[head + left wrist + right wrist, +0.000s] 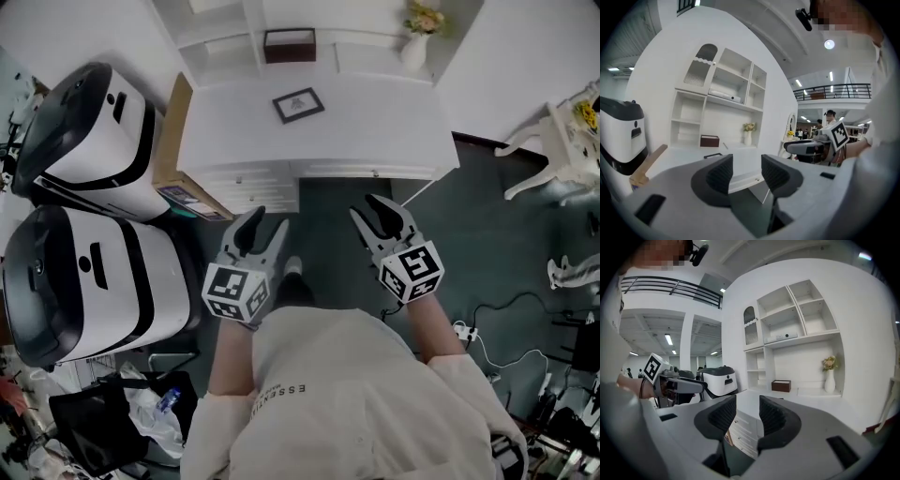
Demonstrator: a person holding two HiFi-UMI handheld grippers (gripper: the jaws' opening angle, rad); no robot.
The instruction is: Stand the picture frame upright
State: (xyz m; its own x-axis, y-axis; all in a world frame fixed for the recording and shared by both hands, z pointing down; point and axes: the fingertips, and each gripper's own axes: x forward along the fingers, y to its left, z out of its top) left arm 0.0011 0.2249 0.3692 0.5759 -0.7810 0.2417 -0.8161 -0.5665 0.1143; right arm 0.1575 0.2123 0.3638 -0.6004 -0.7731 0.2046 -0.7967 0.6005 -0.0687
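Observation:
The picture frame [298, 104] is dark with a pale print and lies flat on the white desk [375, 131]. In the left gripper view only the frame's [712, 155] thin dark edge shows on the desk top. Both grippers hover over the dark floor short of the desk's front edge, well apart from the frame. My left gripper [262, 231] [746, 171] is open with nothing between its pads. My right gripper [377, 214] [747, 414] is open and empty too. Each gripper shows in the other's view, beside it at the same height.
A brown box [289, 44] [781, 386] and a white vase of flowers [416, 42] [829, 380] stand at the back of the desk under white shelves. Two large white-and-black machines [84, 141] and cardboard [173, 141] flank the desk's left. A white chair [562, 141] and cables [497, 328] are at right.

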